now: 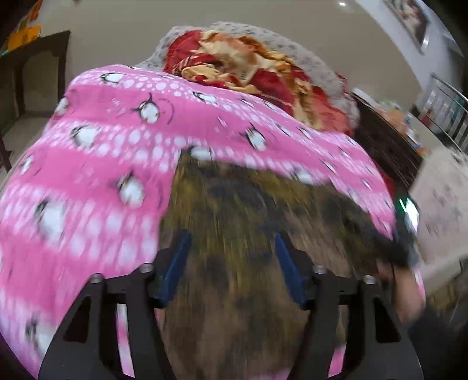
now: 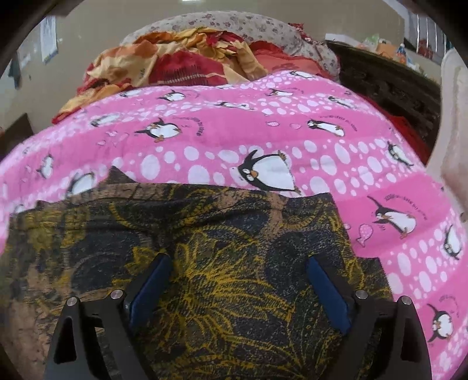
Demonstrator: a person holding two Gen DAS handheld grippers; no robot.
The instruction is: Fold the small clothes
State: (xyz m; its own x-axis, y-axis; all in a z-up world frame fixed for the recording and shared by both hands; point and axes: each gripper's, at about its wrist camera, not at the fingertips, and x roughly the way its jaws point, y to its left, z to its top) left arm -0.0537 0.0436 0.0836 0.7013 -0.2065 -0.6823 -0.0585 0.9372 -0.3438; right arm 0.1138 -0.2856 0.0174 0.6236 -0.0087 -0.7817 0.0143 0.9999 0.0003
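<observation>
A dark garment [image 2: 234, 263] with a brown and yellow leaf print lies spread on a pink penguin-print sheet [image 2: 222, 137]. Its top hem runs across the middle of the right wrist view. My right gripper [image 2: 238, 260] hovers over the garment's middle, jaws open, with nothing pinched between the blue pads [image 2: 152, 283]. The left wrist view is motion-blurred. In it the same garment [image 1: 234, 210] fills the centre, and my left gripper [image 1: 231, 236] stands open above it, holding nothing. A person's hand [image 1: 406, 295] holding the other tool shows at that view's right edge.
Beyond the pink sheet [image 1: 122, 125] a crumpled red and orange blanket [image 2: 181, 64] is heaped against grey floral bedding [image 2: 234, 23]. Dark carved wooden furniture [image 2: 389, 84] stands at the right. A dark cabinet [image 1: 38, 73] stands against the pale wall on the left.
</observation>
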